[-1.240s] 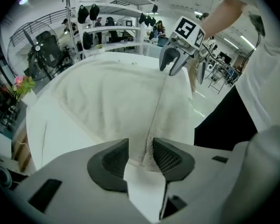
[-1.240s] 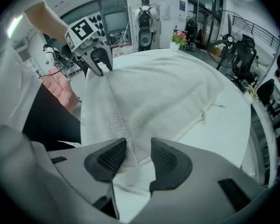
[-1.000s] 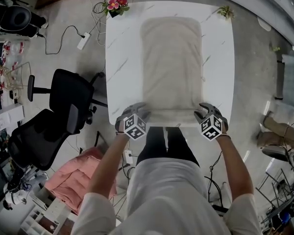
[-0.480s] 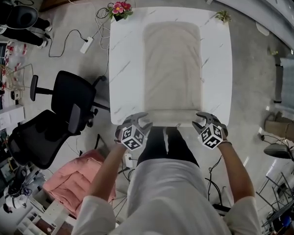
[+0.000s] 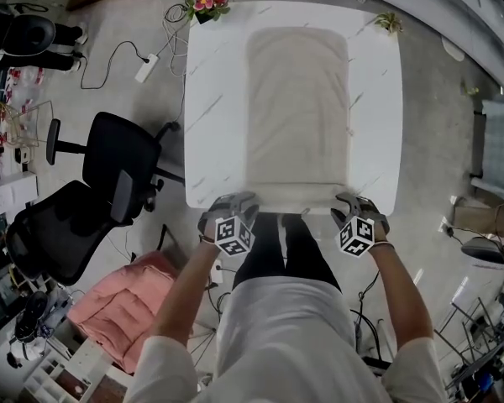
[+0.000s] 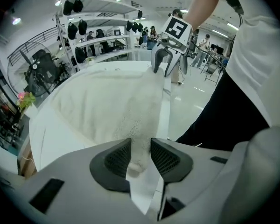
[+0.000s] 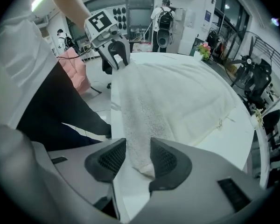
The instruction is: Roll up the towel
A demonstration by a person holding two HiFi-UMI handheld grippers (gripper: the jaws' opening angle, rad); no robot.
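A beige towel (image 5: 298,107) lies spread flat along the middle of the white marble-look table (image 5: 210,141). Both grippers are at its near edge, one at each near corner. In the left gripper view, the towel's (image 6: 107,101) corner fills the gap between the pads of my left gripper (image 6: 141,153); its jaws have just been closing and now press on the cloth. In the right gripper view, the other corner of the towel (image 7: 177,97) hangs between the wide jaws of my right gripper (image 7: 137,160), which have narrowed only slightly. In the head view, the left gripper (image 5: 235,206) and right gripper (image 5: 353,206) point steeply down.
A pot of pink flowers (image 5: 206,2) and a small green plant (image 5: 389,21) stand at the table's far corners. A black office chair (image 5: 109,175) stands left of the table. A pink cloth (image 5: 118,300) and cables lie on the floor.
Both grippers have shifted a little at the table's near edge, staying at the towel's near corners. The towel still lies flat.
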